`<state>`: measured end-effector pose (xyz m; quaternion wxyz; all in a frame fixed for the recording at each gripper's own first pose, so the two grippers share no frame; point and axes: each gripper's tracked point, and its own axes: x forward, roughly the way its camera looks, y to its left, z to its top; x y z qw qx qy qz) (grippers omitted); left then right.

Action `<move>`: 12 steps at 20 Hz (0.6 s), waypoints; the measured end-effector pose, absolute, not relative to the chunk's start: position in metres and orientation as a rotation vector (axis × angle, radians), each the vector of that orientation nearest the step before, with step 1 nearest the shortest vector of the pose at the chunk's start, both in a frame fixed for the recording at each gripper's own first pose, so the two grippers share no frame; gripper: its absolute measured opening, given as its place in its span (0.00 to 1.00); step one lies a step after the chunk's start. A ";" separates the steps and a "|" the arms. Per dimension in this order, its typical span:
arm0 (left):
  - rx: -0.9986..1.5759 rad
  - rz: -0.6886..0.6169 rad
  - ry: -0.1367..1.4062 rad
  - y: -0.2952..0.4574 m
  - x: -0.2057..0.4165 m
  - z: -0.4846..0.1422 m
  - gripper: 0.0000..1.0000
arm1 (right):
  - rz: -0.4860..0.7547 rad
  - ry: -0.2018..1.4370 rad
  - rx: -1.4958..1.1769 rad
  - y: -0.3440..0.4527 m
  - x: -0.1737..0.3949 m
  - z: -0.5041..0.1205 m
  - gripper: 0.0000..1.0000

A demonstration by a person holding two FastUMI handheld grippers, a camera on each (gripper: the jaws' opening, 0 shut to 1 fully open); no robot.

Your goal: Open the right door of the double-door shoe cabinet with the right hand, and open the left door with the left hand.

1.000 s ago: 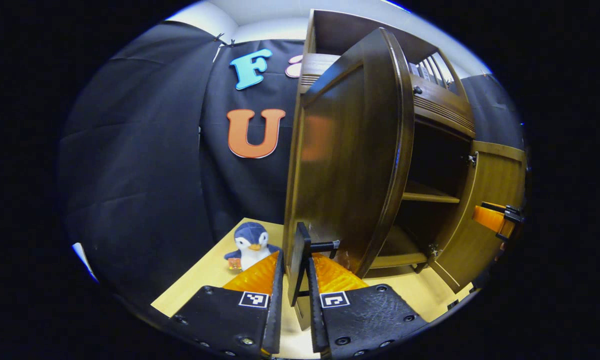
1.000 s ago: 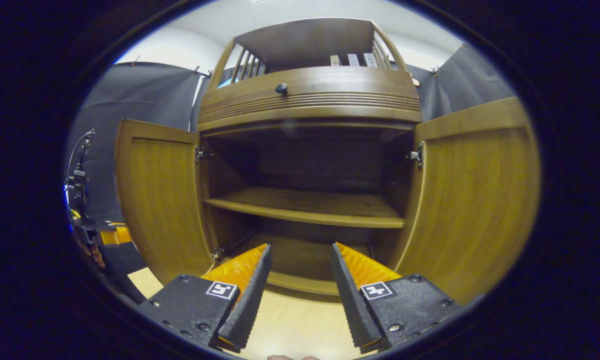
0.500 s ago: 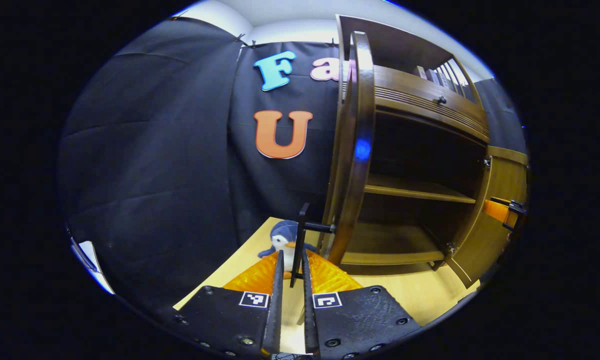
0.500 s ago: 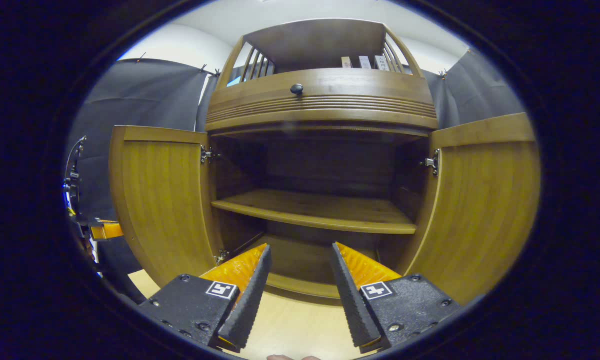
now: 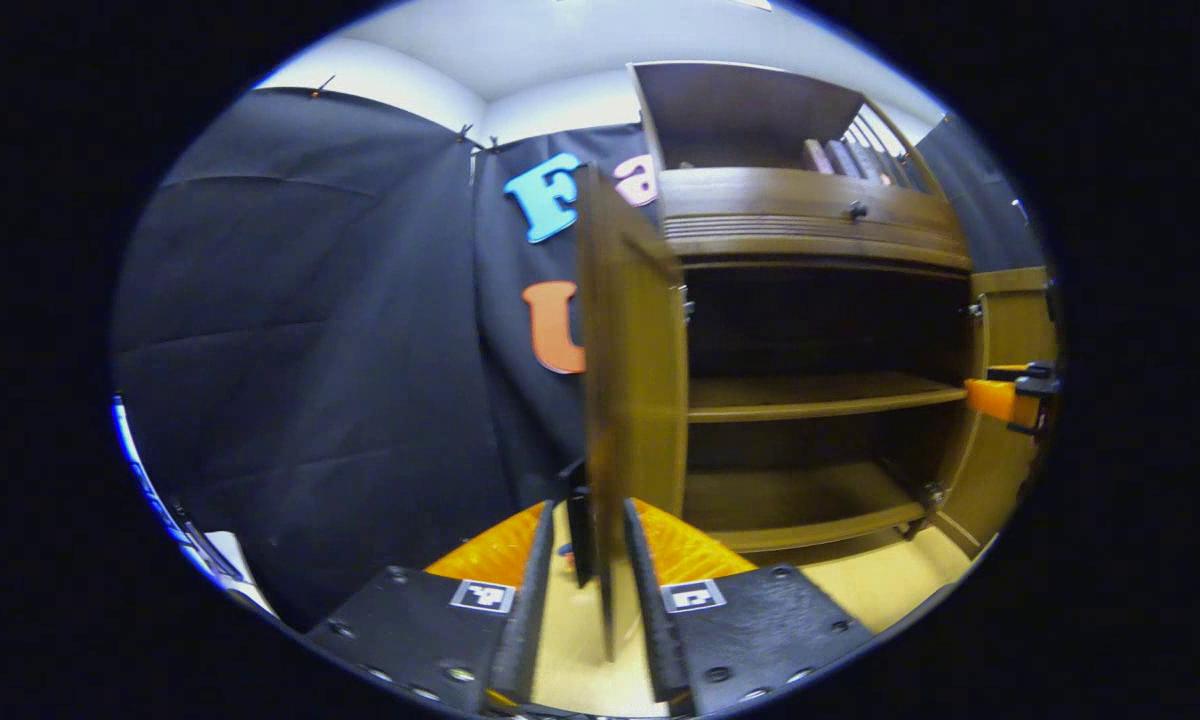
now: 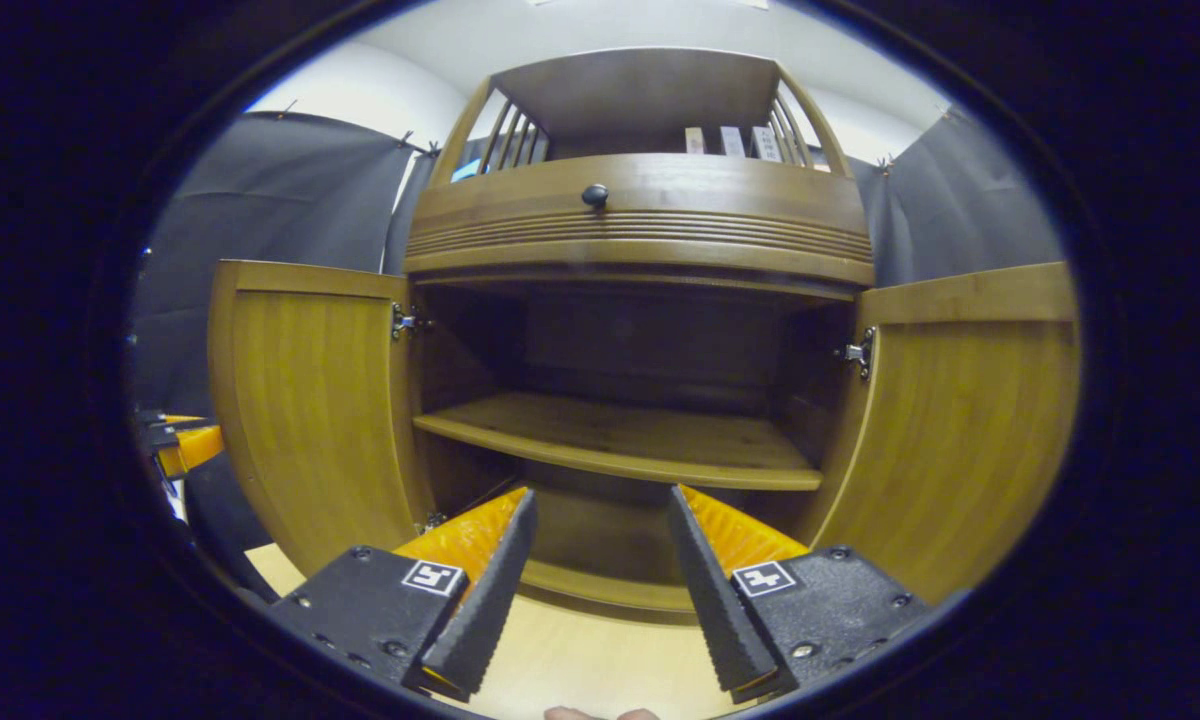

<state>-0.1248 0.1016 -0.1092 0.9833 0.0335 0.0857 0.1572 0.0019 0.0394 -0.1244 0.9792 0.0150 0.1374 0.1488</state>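
Observation:
The wooden shoe cabinet [image 6: 640, 215] stands with both doors swung wide. In the right gripper view the left door [image 6: 315, 420] and right door [image 6: 960, 420] flank the dark interior. My right gripper [image 6: 600, 495] hangs open before the lower compartment, holding nothing. In the left gripper view the left door [image 5: 630, 380] is nearly edge-on, with its dark handle [image 5: 580, 520] low on the outer side. My left gripper [image 5: 588, 510] is open, its fingers straddling the handle and door edge with gaps showing. The other gripper [image 5: 1010, 398] shows by the right door [image 5: 1005, 330].
A middle shelf [image 6: 620, 440] spans the cabinet, and a drawer with a round knob [image 6: 594, 195] sits above. Books [image 6: 720, 140] stand on the railed top. Pale wooden floor [image 6: 580, 660] lies in front. Black cloth wall [image 5: 310, 350] is close on the left.
The left door swung further outward until I see it nearly edge-on. My left gripper's fingers spread apart from the handle they had clamped. The right gripper barely shifted.

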 end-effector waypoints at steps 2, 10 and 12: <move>0.084 0.277 0.146 0.082 -0.119 -0.100 0.59 | 0.295 0.275 0.033 0.037 0.003 -0.123 0.88; 0.045 0.057 0.102 -0.008 -0.057 -0.083 0.90 | 0.245 0.263 0.050 0.019 -0.001 -0.117 0.88; 0.051 0.016 0.090 -0.022 -0.042 -0.078 0.87 | 0.222 0.260 0.055 0.011 -0.004 -0.115 0.88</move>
